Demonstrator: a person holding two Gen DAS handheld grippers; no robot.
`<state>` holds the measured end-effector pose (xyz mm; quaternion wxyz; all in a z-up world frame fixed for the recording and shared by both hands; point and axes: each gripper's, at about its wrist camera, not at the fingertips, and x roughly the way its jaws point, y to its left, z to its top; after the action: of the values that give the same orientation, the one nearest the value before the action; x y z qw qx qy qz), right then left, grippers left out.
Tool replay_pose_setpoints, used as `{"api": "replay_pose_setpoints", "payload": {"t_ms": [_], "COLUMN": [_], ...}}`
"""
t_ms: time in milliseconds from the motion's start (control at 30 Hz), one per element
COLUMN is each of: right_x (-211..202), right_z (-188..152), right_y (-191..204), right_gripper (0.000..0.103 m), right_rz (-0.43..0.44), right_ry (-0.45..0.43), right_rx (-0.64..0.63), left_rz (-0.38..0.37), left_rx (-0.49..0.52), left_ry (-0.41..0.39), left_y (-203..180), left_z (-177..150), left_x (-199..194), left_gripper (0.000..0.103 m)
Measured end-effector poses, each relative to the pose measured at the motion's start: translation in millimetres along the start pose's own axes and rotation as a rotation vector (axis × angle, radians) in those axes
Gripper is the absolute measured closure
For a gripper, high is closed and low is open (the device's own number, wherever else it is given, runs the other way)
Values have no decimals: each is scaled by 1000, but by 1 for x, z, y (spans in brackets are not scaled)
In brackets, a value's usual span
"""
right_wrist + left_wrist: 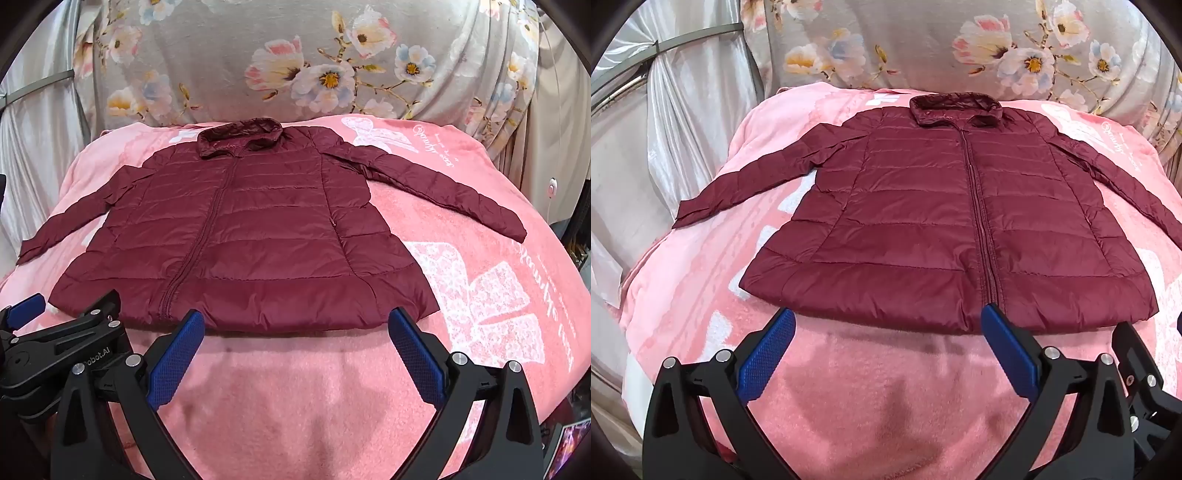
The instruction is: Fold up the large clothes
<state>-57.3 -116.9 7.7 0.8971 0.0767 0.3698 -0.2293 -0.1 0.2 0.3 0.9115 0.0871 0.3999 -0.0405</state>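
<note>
A maroon quilted puffer jacket lies flat and zipped on a pink blanket, collar at the far side, both sleeves spread out. It also shows in the right wrist view. My left gripper is open and empty, hovering just before the jacket's hem left of the zipper. My right gripper is open and empty, just before the hem right of the zipper. The left gripper's body shows at the lower left of the right wrist view.
The pink blanket has white printed patterns and covers a bed. A grey floral cloth hangs behind it, also in the right wrist view. Shiny white curtains stand at the left.
</note>
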Motion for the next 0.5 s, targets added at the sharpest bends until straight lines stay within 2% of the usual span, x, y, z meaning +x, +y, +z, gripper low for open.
{"api": "replay_pose_setpoints", "payload": {"t_ms": [500], "right_x": [-6], "right_z": [-1], "right_y": [2], "right_gripper": [5], "right_rz": [0], "right_ry": [-14], "right_rx": [0], "left_rz": [-2], "left_rx": [-4], "left_ry": [-15], "left_y": [2], "left_z": [0], "left_x": [-4], "left_gripper": [5]}}
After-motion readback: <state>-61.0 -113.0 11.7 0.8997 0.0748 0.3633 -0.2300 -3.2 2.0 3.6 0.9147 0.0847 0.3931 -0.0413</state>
